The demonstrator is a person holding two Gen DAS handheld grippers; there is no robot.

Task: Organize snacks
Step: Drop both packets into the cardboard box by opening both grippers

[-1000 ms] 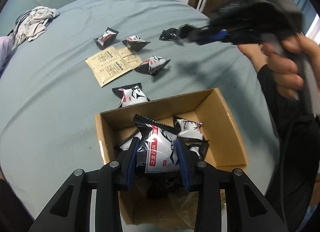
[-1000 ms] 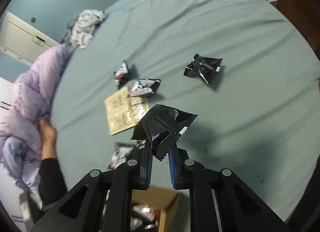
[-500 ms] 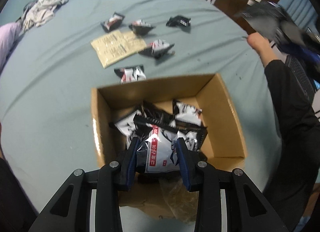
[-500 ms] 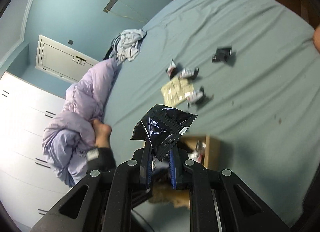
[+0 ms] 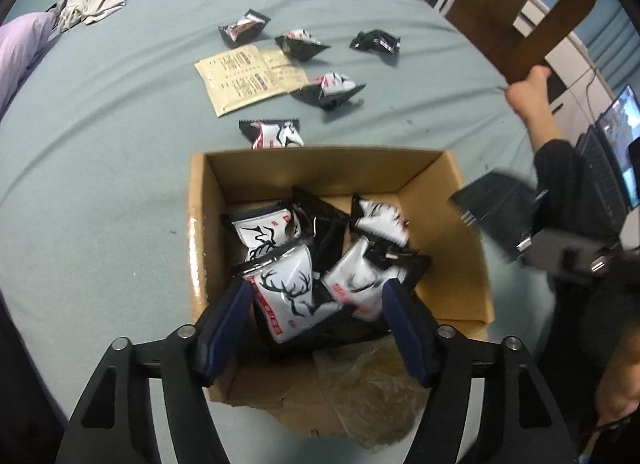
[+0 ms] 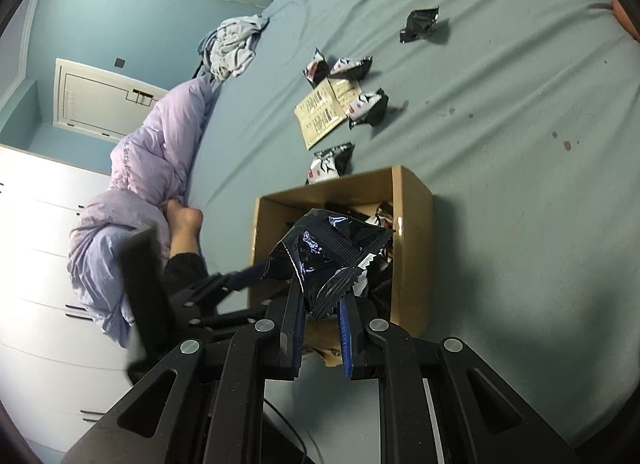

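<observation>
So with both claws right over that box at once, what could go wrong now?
The right gripper pinches the black snack packet only by its bottom corner, so it could slip and land outside the cardboard box. The open left gripper sits low over the packets in the box, close to the right one, so the two might collide. Packets are heaped near the front wall, so another could slide out.
</observation>
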